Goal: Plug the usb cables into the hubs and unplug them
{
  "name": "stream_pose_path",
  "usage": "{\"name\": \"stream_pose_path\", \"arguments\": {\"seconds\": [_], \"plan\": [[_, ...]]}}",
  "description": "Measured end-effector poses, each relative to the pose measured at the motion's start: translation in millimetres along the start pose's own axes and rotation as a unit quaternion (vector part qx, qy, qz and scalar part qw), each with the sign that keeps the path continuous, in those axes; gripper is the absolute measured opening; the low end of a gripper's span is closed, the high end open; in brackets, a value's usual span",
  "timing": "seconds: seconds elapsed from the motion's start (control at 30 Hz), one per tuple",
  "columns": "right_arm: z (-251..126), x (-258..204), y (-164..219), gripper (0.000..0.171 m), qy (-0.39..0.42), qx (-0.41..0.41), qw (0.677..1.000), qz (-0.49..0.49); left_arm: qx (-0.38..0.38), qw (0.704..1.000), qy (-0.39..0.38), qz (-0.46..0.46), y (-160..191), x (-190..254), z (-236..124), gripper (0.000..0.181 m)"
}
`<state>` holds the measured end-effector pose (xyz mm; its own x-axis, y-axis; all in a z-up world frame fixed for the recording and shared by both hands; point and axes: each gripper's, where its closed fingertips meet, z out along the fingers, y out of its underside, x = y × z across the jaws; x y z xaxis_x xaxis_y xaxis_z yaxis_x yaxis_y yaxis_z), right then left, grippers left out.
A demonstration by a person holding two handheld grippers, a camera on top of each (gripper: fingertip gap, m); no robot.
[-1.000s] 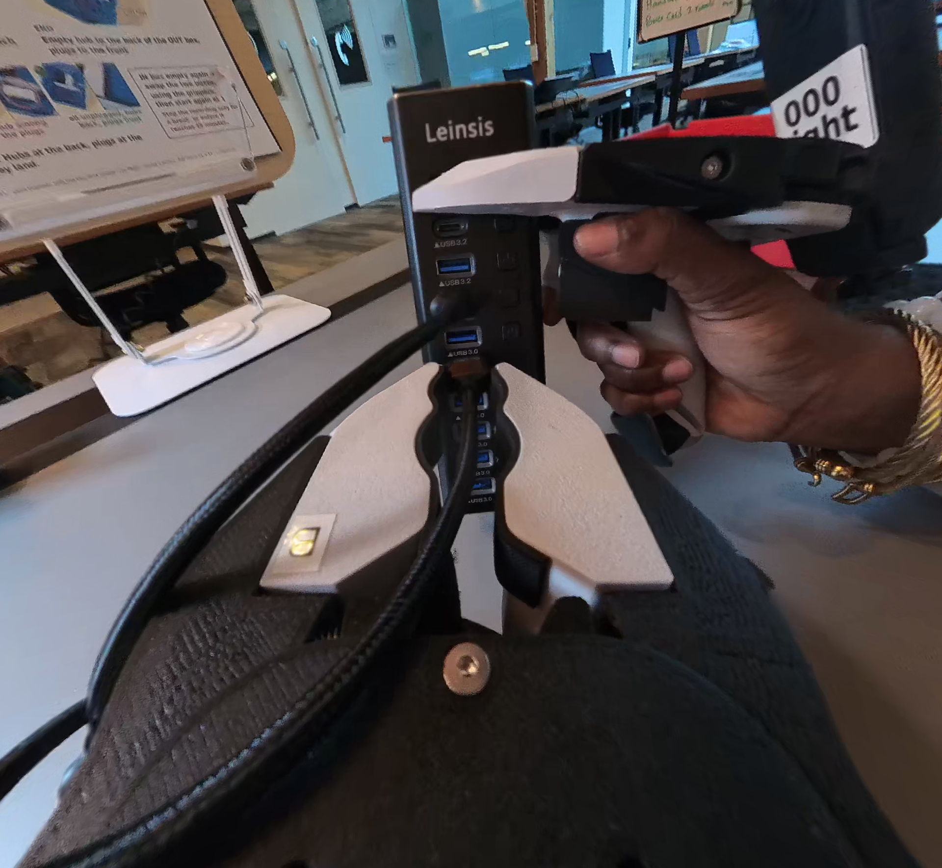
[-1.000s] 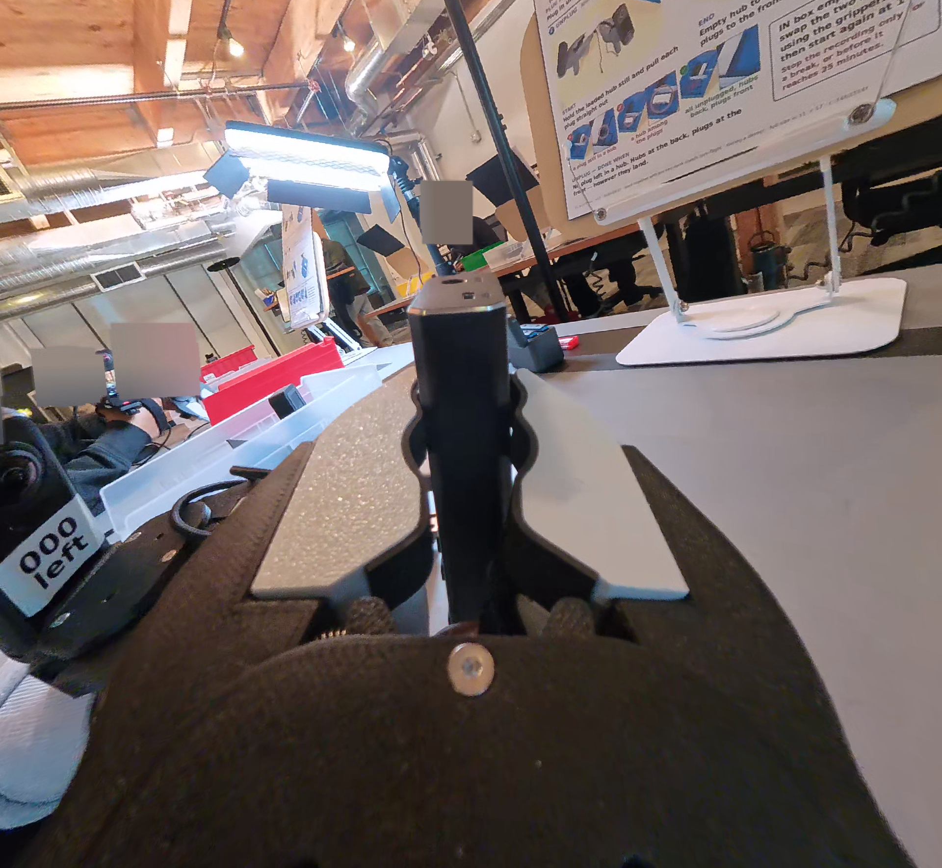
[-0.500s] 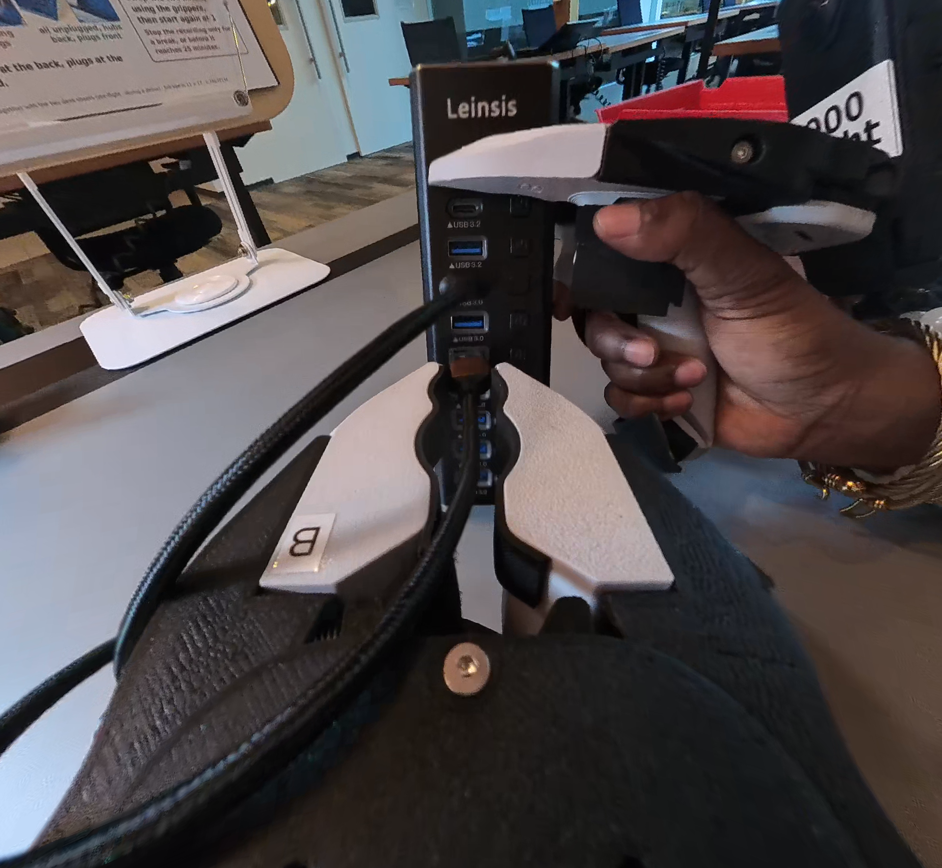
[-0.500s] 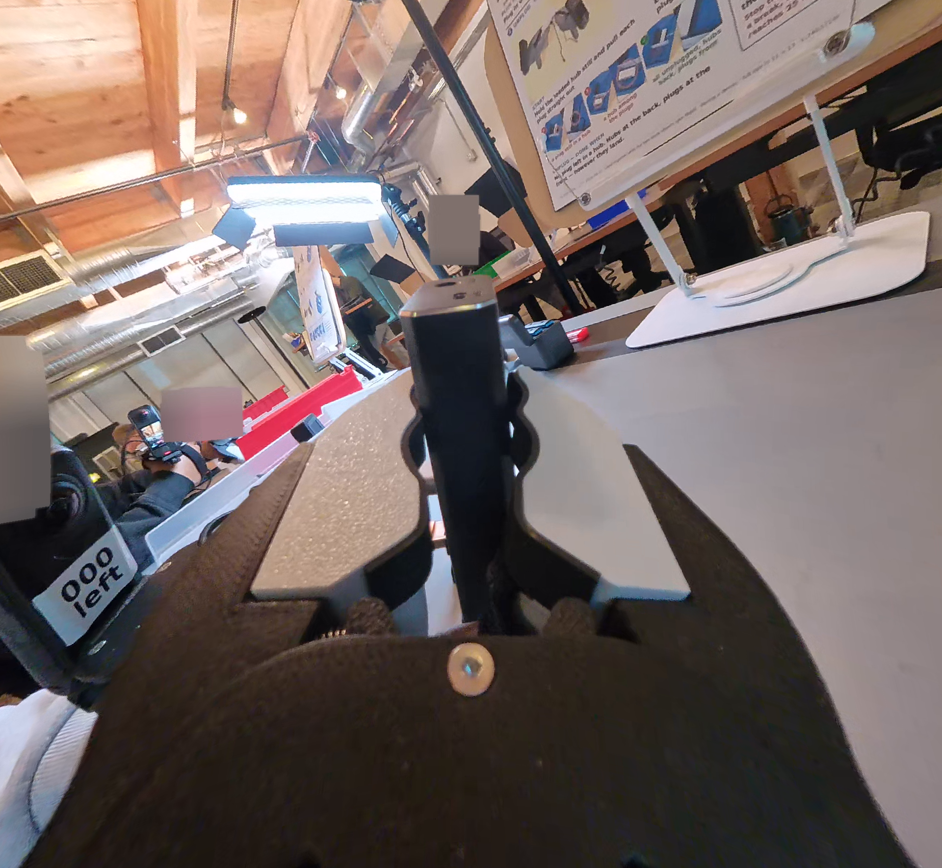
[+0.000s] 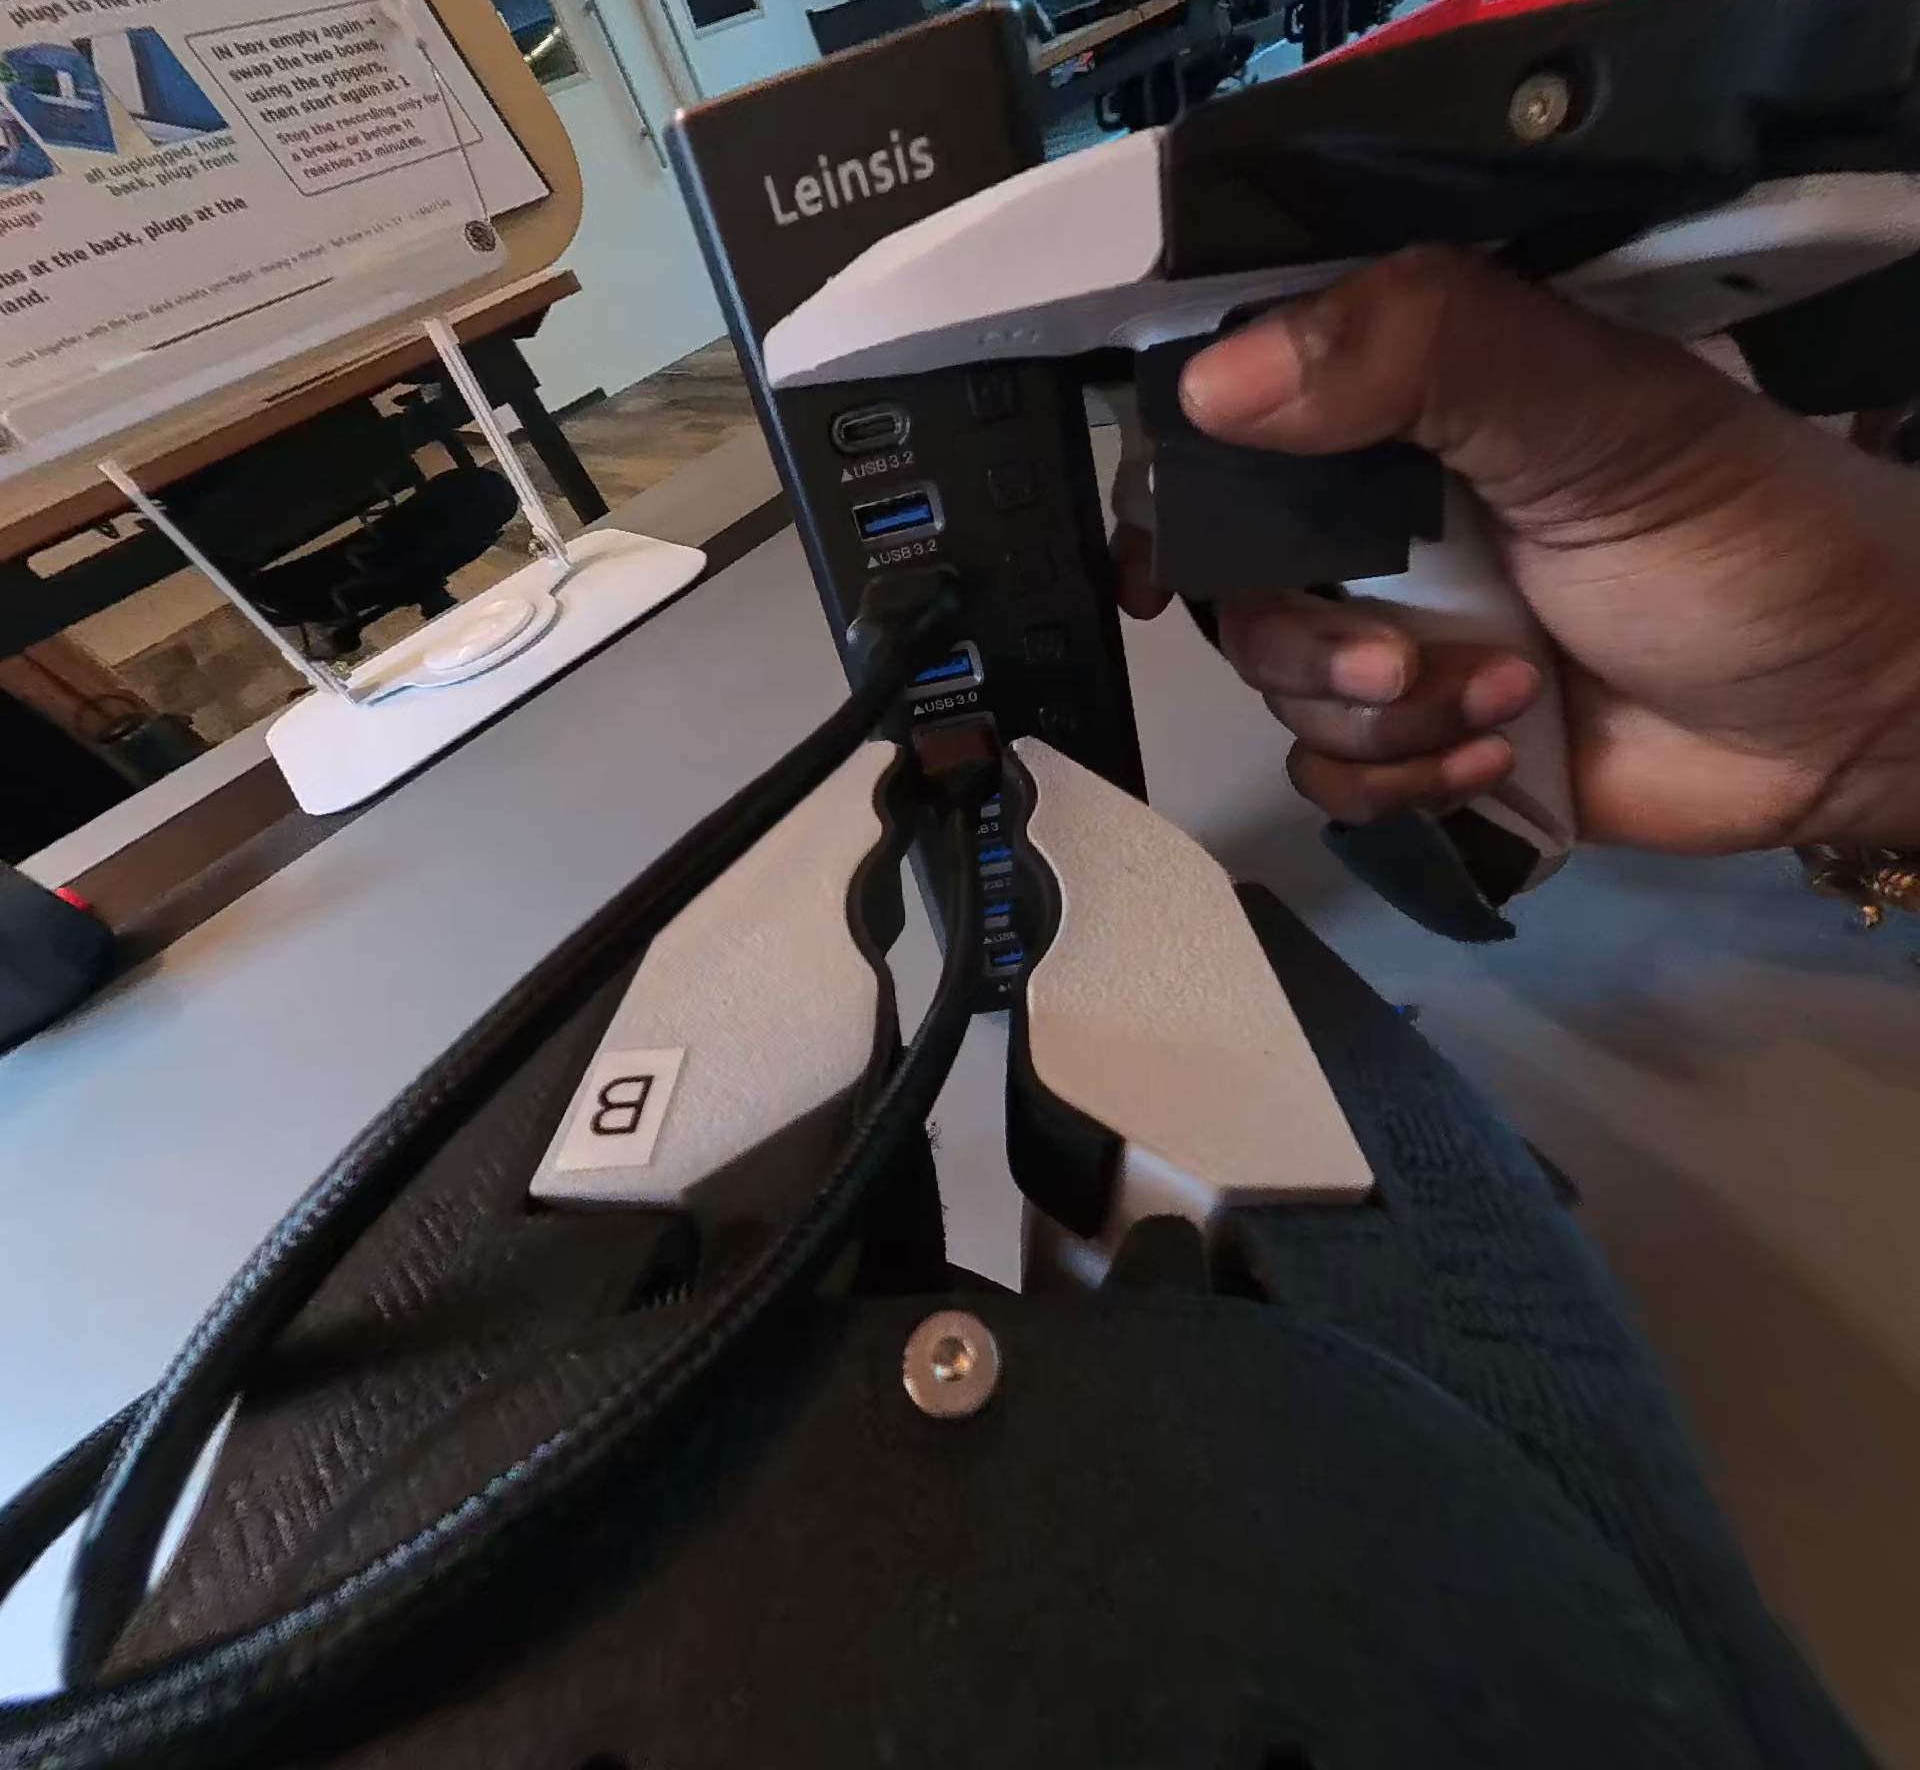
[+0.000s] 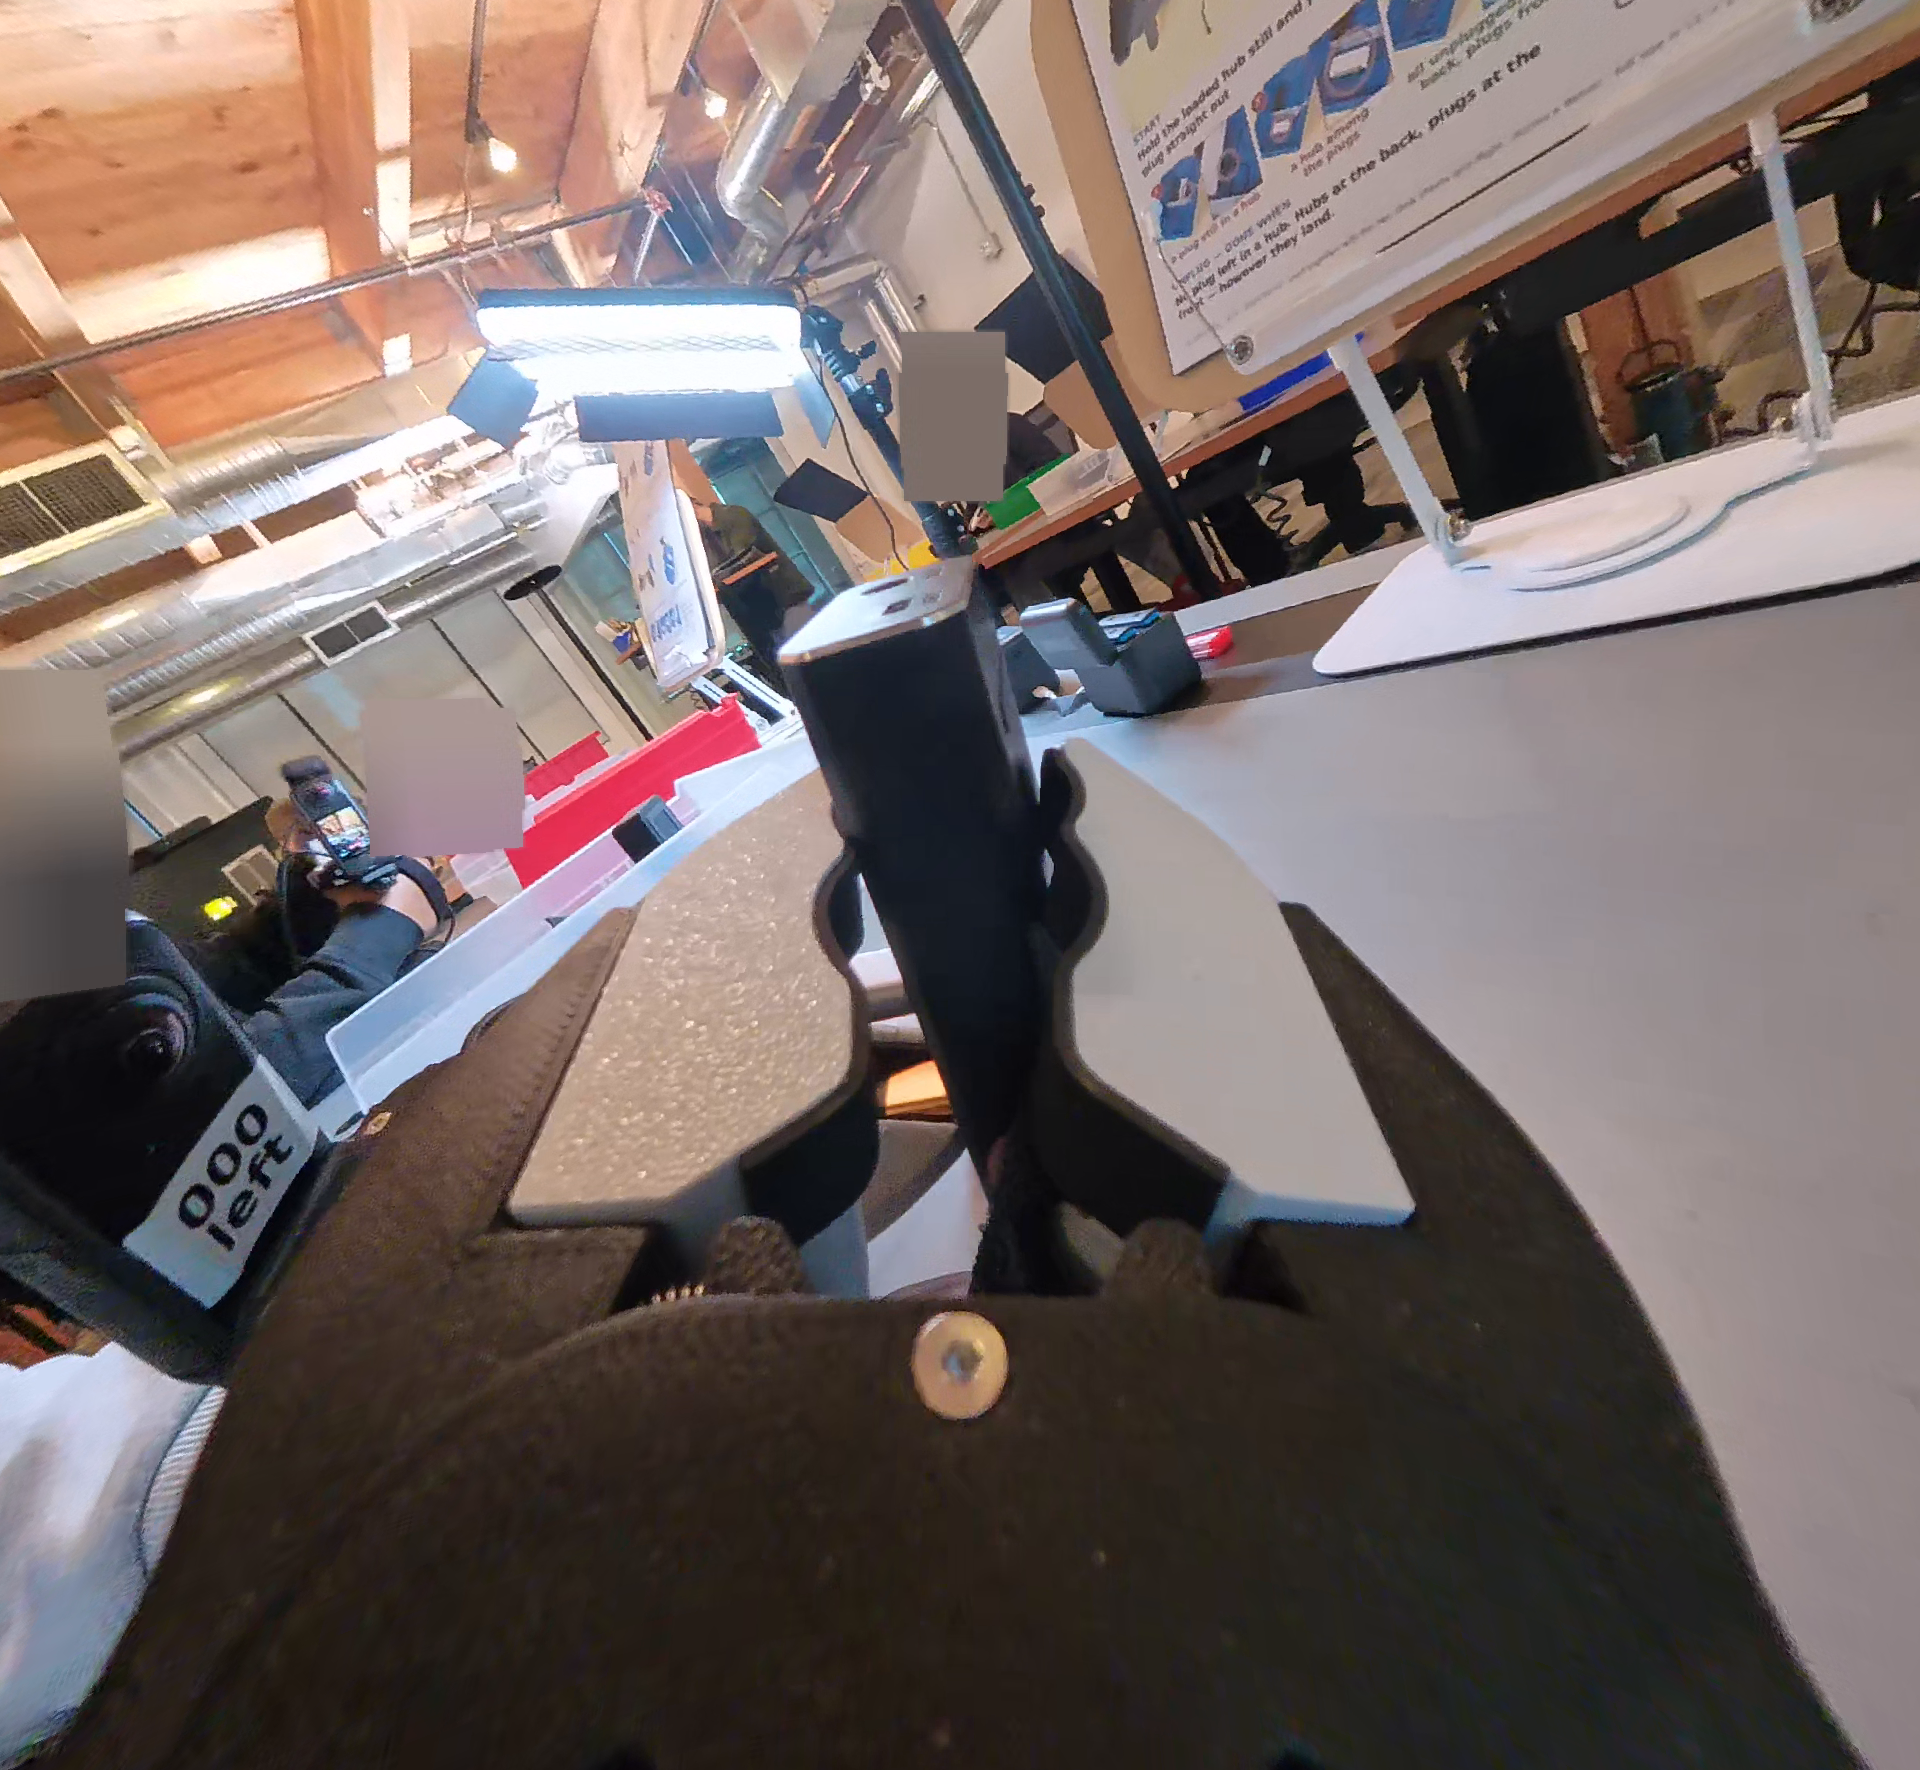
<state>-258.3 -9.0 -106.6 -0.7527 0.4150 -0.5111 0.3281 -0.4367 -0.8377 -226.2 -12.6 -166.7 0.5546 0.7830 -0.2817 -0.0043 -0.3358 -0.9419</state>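
Observation:
A tall black USB hub stands upright over the grey table. My right gripper is shut on its narrow sides; its white finger crosses the hub's front in the left wrist view. My left gripper is shut on a black USB plug at a port in the middle of the hub's column. Its braided cable runs back between the fingers. I cannot tell how deep the plug sits. A second black cable is plugged in two ports higher and hangs to the left.
An instruction board on a white stand is at the table's far left edge. In the right wrist view a clear bin and a red bin lie left, and a small grey device is behind the hub. About 7 centimetres separates my left fingertips from my right.
Both grippers keep their holds. The hub and right gripper have tilted, the hub's top leaning left. The hub looks nearer in the left wrist view. The plug stays at the same port.

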Motion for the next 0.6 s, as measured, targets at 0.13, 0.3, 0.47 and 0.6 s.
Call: {"name": "stream_pose_path", "arguments": {"seconds": [0.13,0.3,0.47,0.6], "plan": [[2,10,-1,0.031,0.021,-0.016,1.0,-0.005,-0.003,1.0,0.0,-0.001,-1,-1,6,0.016],[-5,26,-10,0.031,0.041,-0.006,0.999,0.005,0.002,1.0,0.008,0.02,-5,3,21,0.016],[-4,20,-8,0.031,0.032,-0.021,0.999,-0.036,0.008,1.0,0.018,0.023,-4,4,21,0.016],[-6,19,-7,0.031,0.023,-0.056,0.995,-0.078,0.01,0.999,0.013,0.035,-4,5,20,0.016]]}}
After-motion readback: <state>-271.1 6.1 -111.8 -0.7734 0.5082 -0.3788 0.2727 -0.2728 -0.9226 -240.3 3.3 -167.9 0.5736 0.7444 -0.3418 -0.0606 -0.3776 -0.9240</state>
